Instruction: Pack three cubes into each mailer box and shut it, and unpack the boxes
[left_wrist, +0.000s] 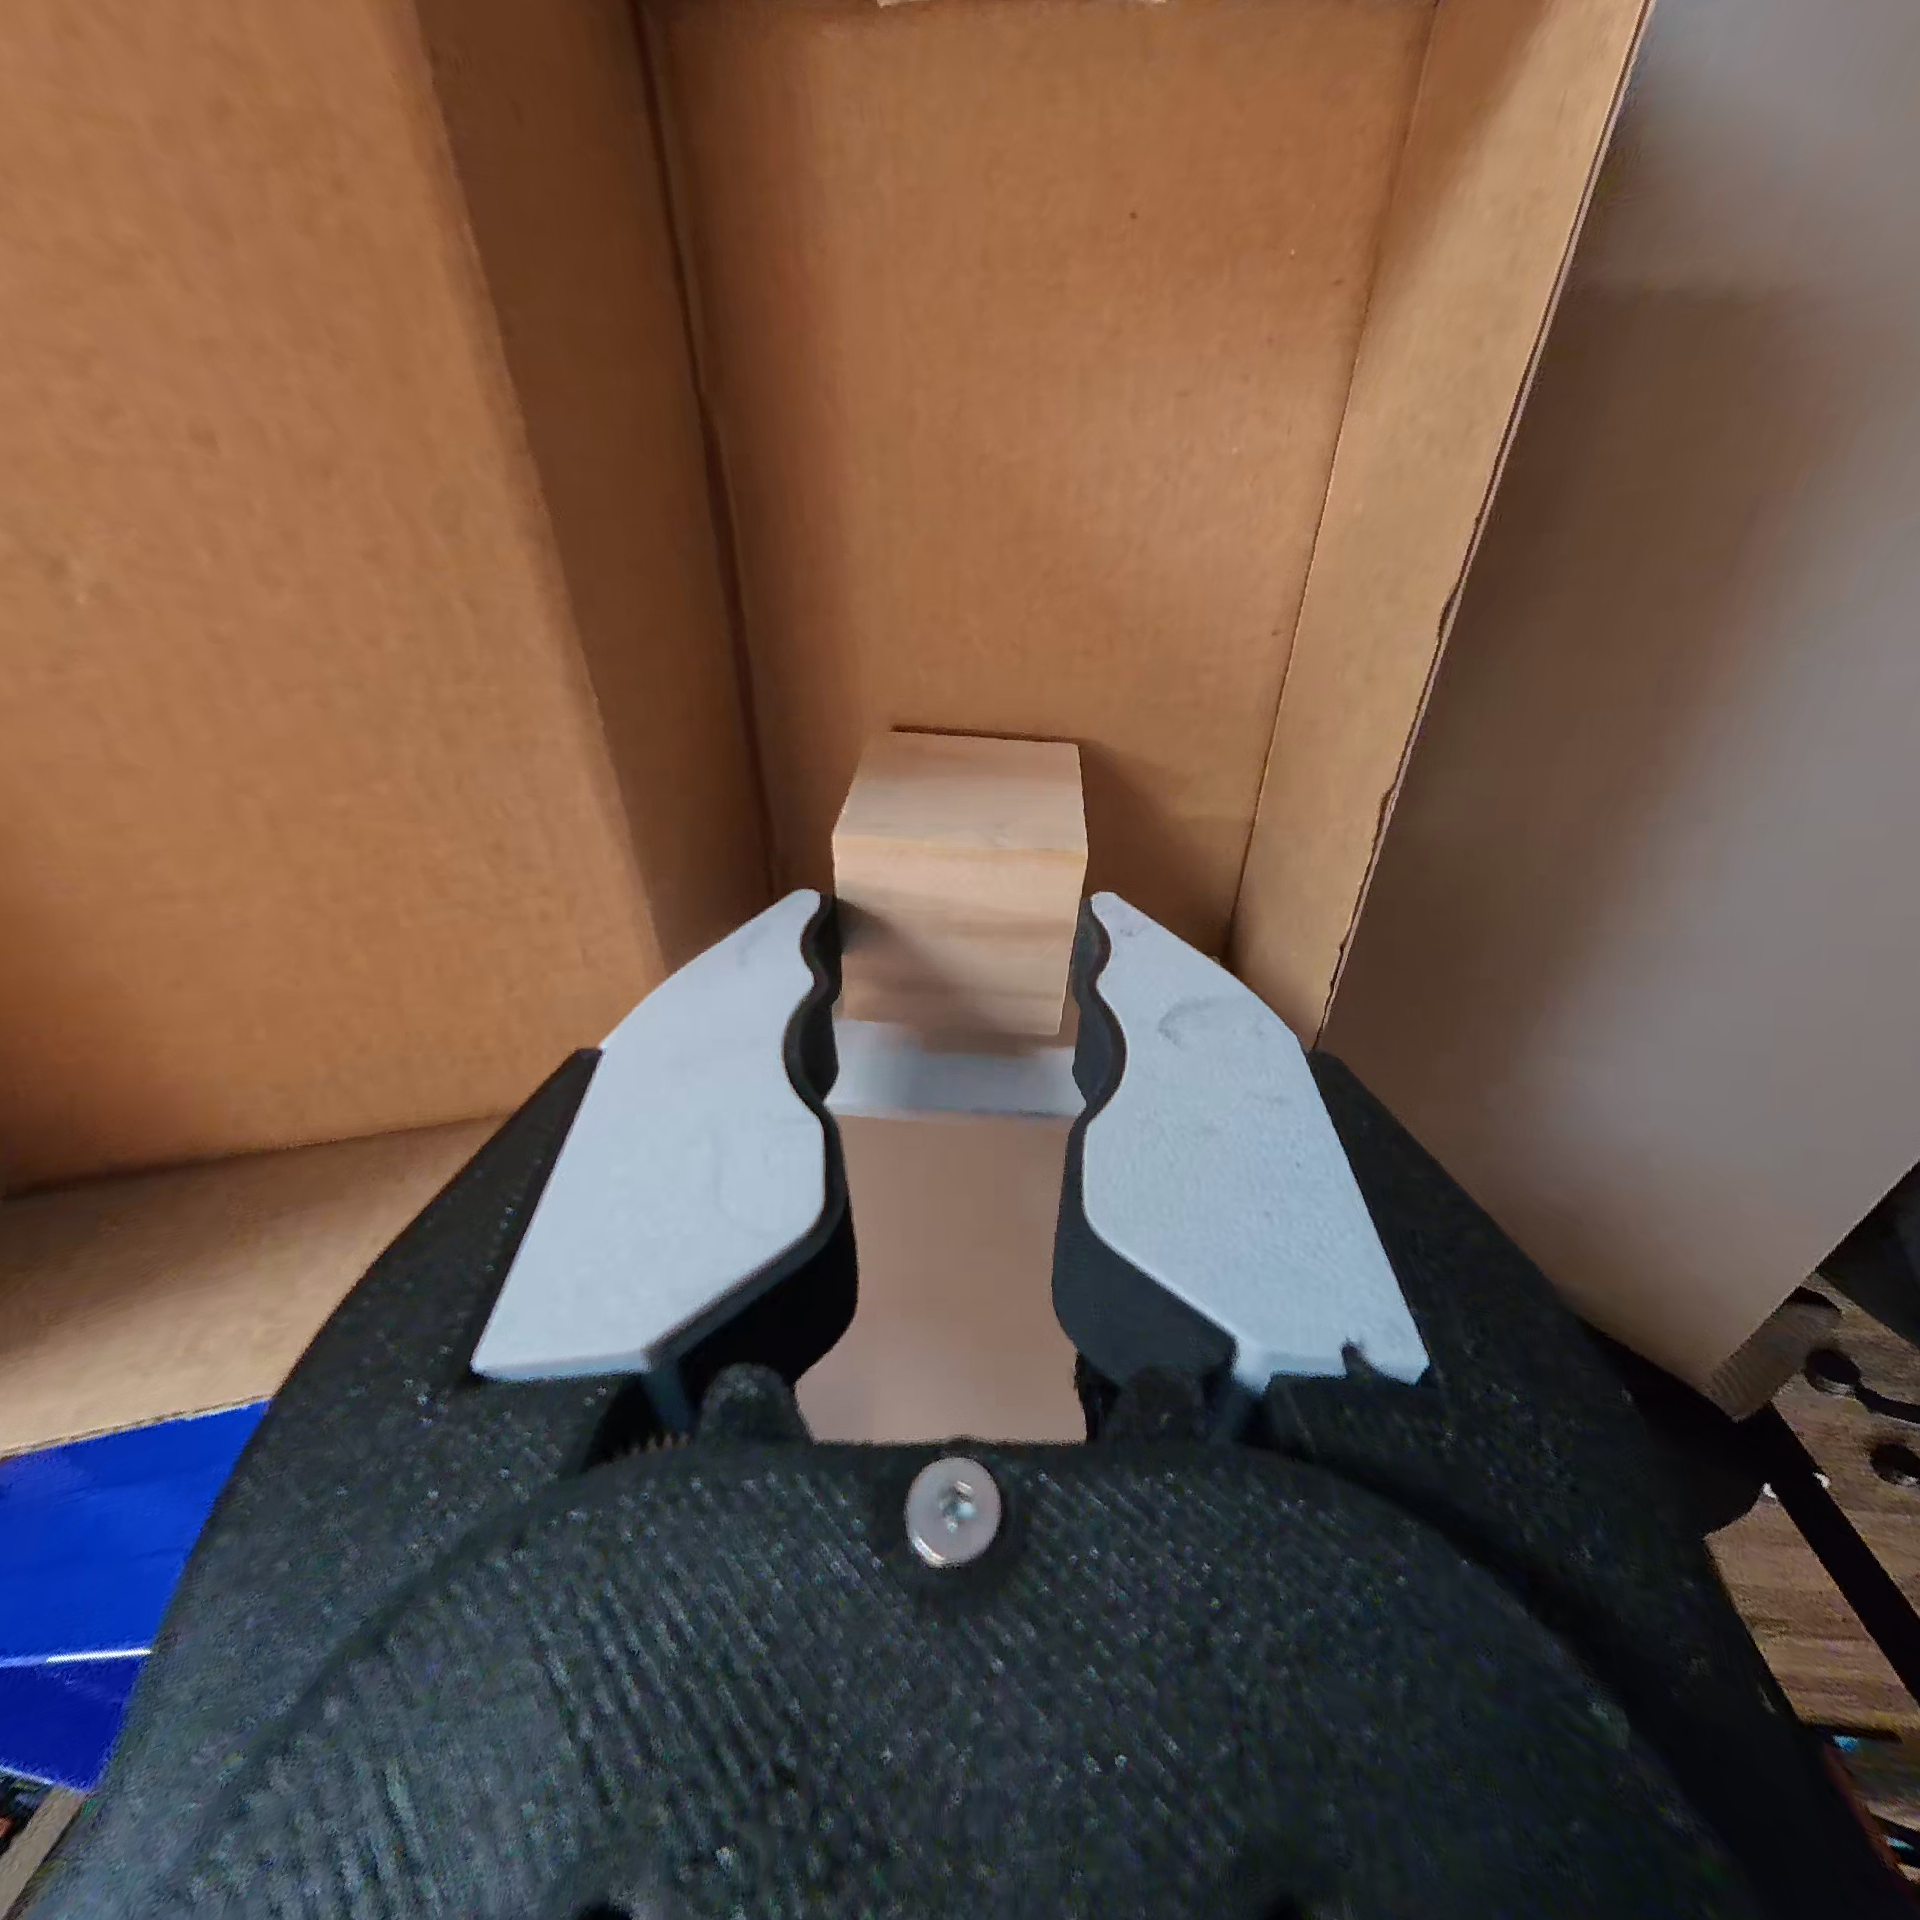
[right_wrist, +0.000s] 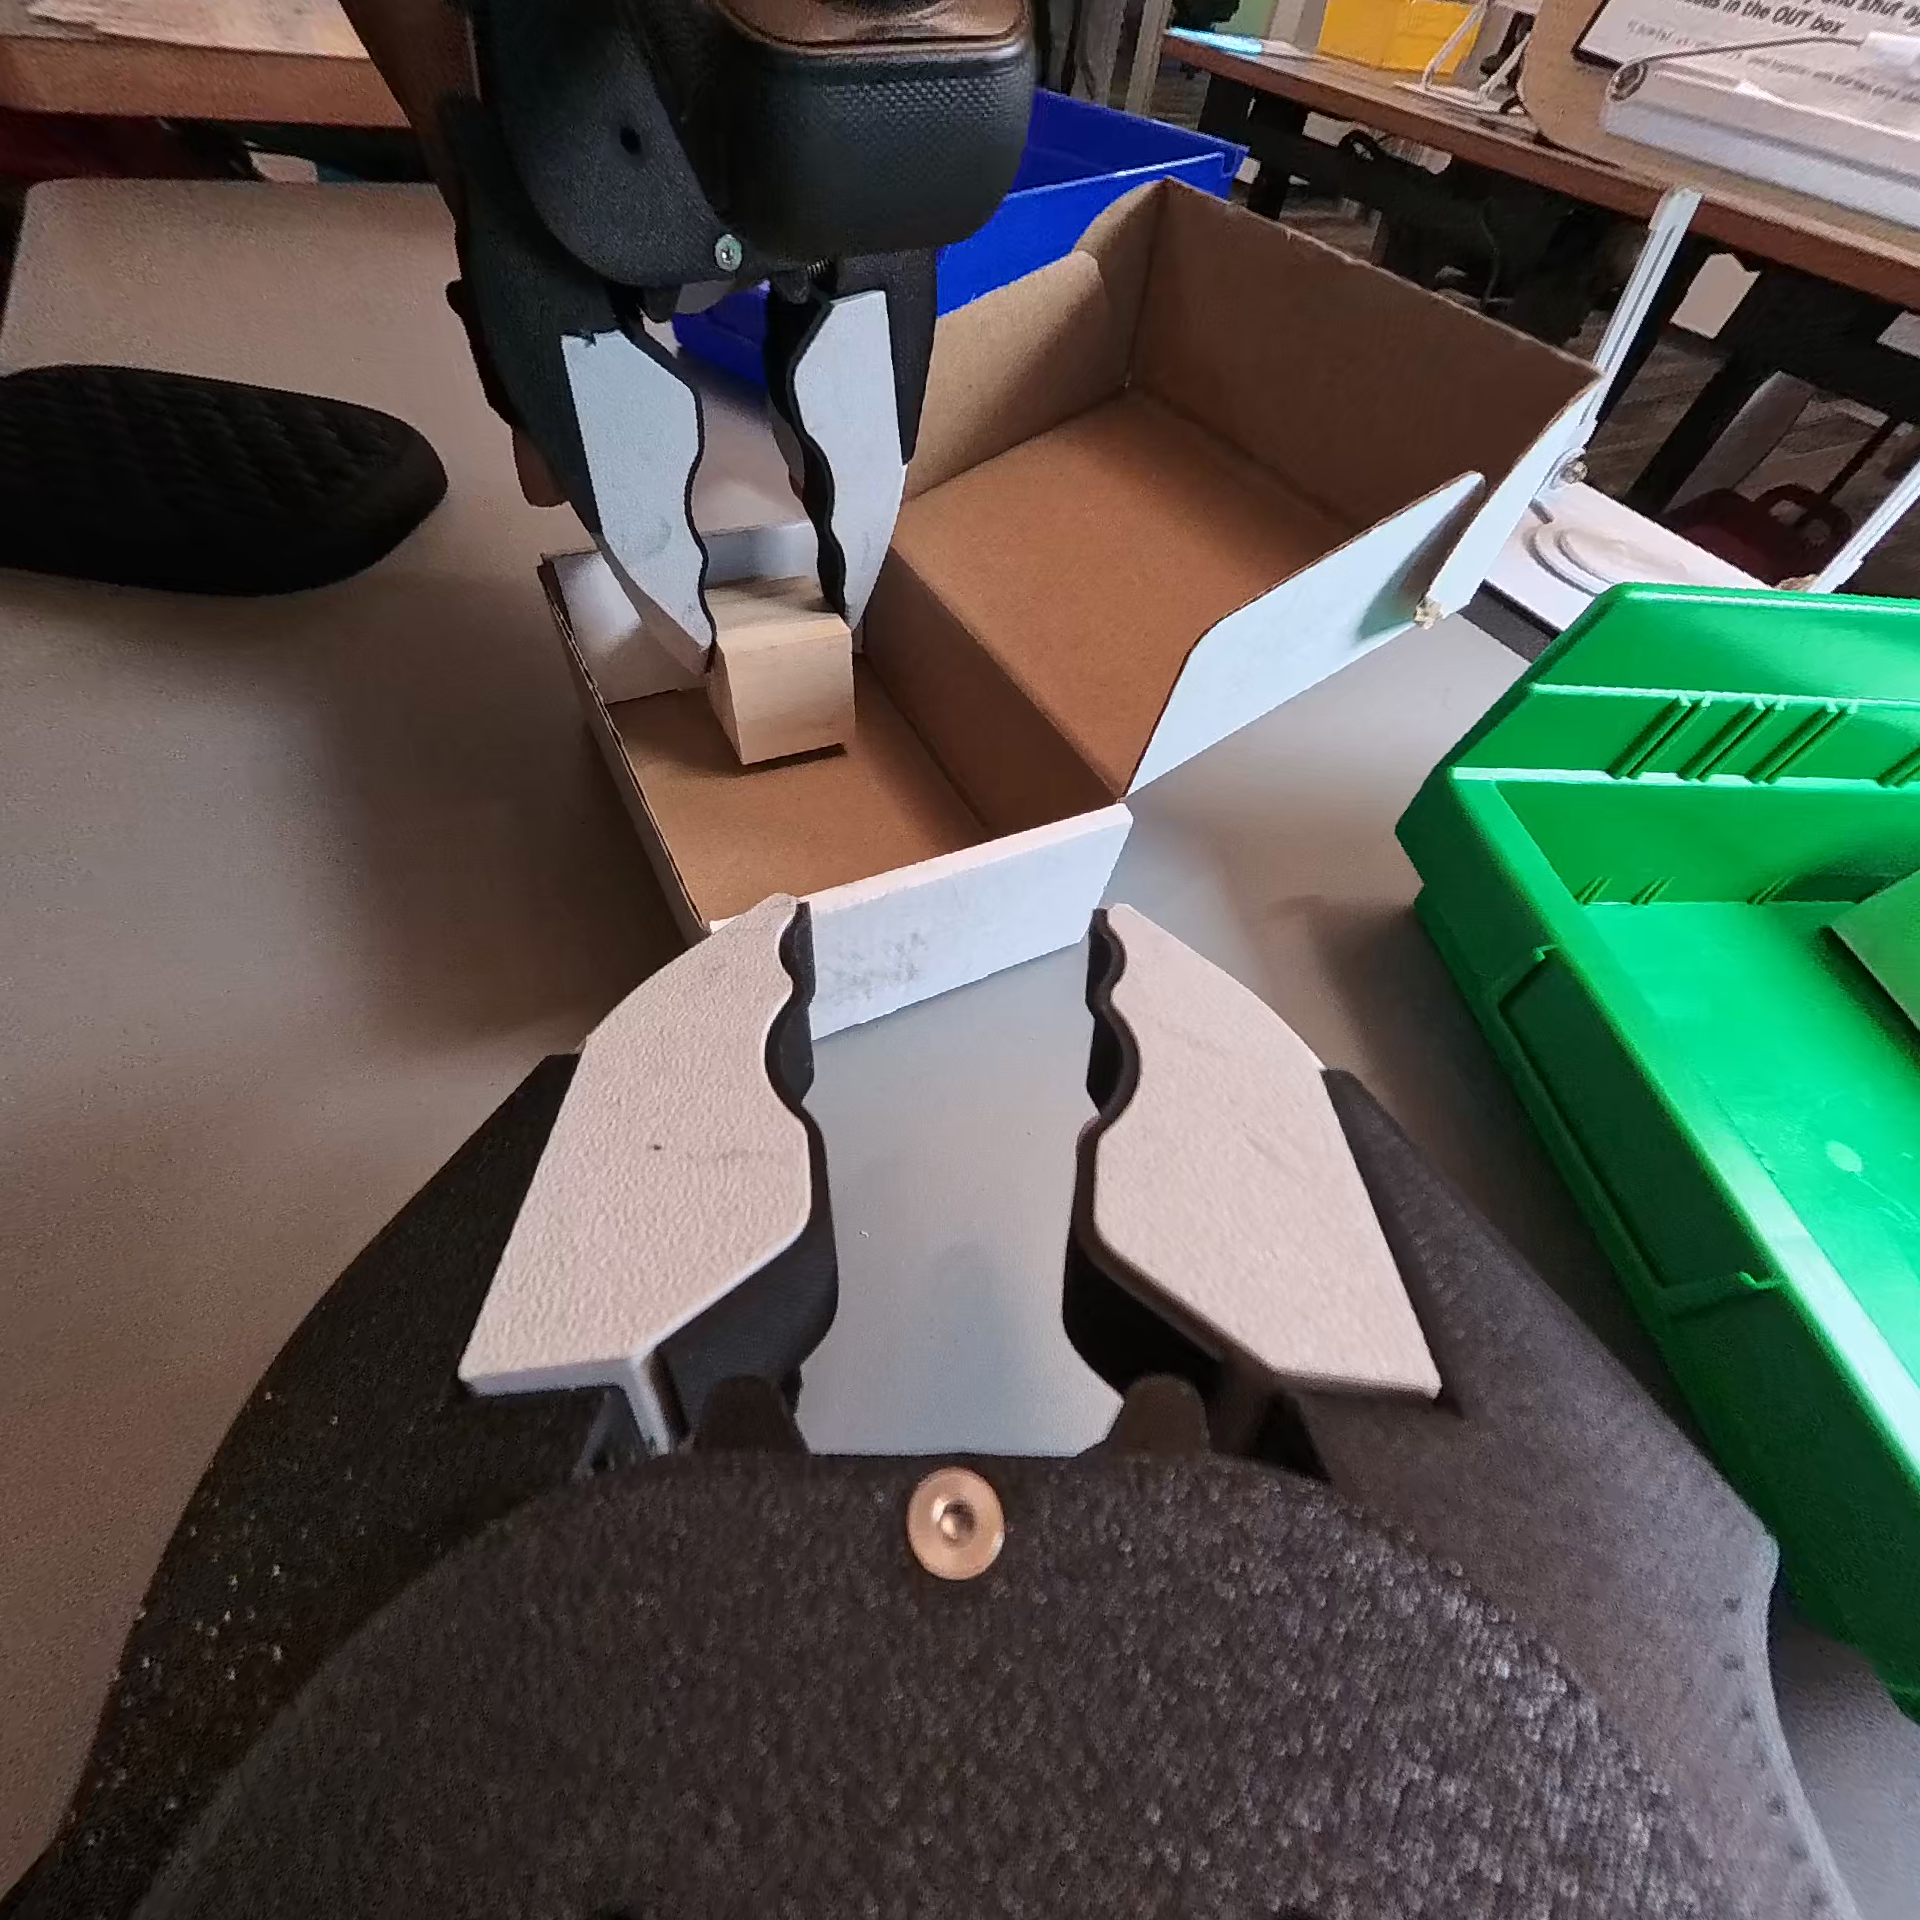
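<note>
pale wood: a single cube sits pinched between the fingers of the left gripper, which reaches down into an open mailer box with a white outside and brown cardboard inside. the cube hangs at the box's left end, just above the floor; whether it touches is unclear. in the left wrist view the same cube is squeezed between the gripper's tips. the right gripper hovers over the grey counter just before the box's near wall, its fingers spread and holding nothing. a green bin stands to the right, a blue bin behind the box.
</note>
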